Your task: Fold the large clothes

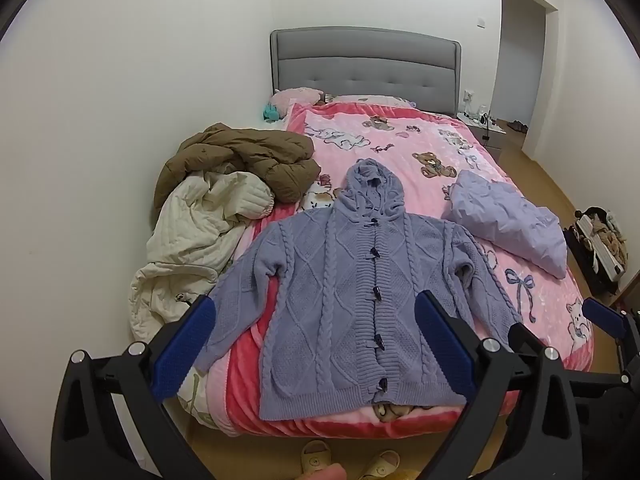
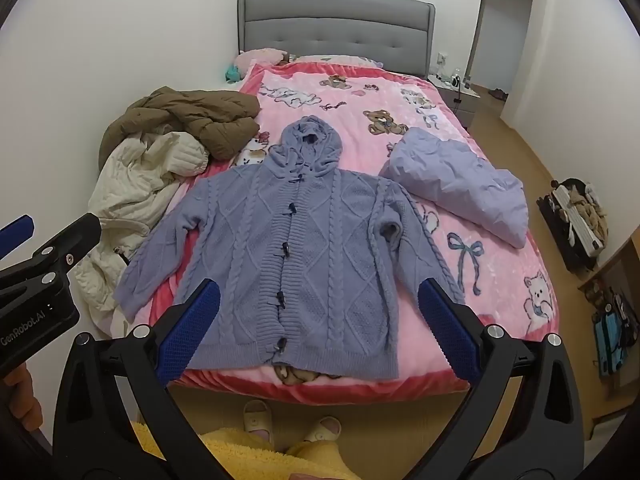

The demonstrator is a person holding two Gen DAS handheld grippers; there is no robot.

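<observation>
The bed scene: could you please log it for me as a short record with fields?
surface: bed with pink blanket
item to fold: purple knit cardigan, laid flat, front up, hood towards the headboard, toggles fastened
left gripper: open, above the cardigan, holding nothing
right gripper: open, above the cardigan, holding nothing
unfolded pile: brown jacket and cream jacket, far left side
other: lilac padded garment, right side
folding: not yet begun

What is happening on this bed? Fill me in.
A person holds a two-finger tool in each hand above the foot of the bed. The left tool and right tool are both open and hold nothing. A lavender cable-knit hooded cardigan lies flat, buttoned and unfolded on the pink teddy-bear blanket. A brown puffer jacket and cream quilted coat are heaped to one side.
</observation>
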